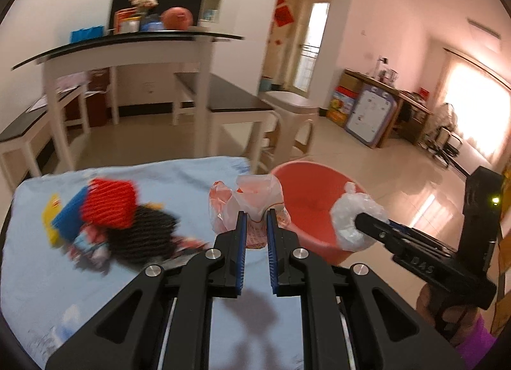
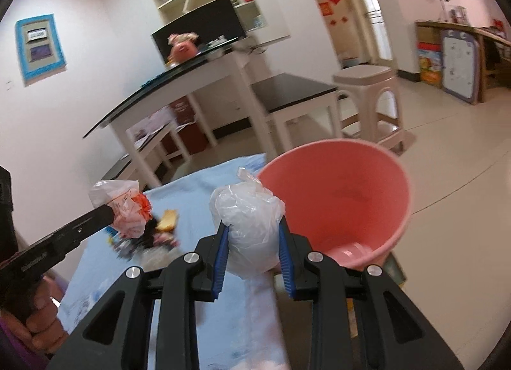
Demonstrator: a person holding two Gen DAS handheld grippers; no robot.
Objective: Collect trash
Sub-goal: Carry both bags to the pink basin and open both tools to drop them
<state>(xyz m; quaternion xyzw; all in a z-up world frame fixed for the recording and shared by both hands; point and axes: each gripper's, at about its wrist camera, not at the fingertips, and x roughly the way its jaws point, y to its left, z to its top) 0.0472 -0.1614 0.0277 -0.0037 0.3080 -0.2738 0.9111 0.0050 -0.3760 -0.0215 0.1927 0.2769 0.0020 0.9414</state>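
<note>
A: What does the left gripper [image 1: 256, 215] have?

B: Its jaws are clenched on a crumpled pink plastic bag [image 1: 247, 207] with red print. The bag sticks up between the blue pads [image 1: 241, 242], above the light blue cloth [image 1: 127, 290] covering the near table. In the right wrist view the same bag [image 2: 123, 210] hangs at the tip of that gripper [image 2: 108, 215], with a hand [image 2: 35, 315] on its grip at the lower left.

A: And the right gripper [image 2: 254, 232]?

B: It is grasping a balled-up clear white plastic bag [image 2: 249, 226], the pads pressing on both sides. The left wrist view shows that bag [image 1: 354, 219] on the right, in front of the pink bucket [image 1: 306, 204].

A: Where is the bucket?

B: Just to the right of the table's far edge. Its open mouth [image 2: 338, 197] faces the right camera, and the white bag sits just left of its rim.

A: Anything else left on the table?

B: A blurred pile of rubbish [image 1: 105, 219] lies on the left of the cloth: red and black mesh, something blue and yellow, some printed wrappers. Beyond it stand a white desk [image 1: 127, 50] and a beige stool [image 2: 367, 95].
</note>
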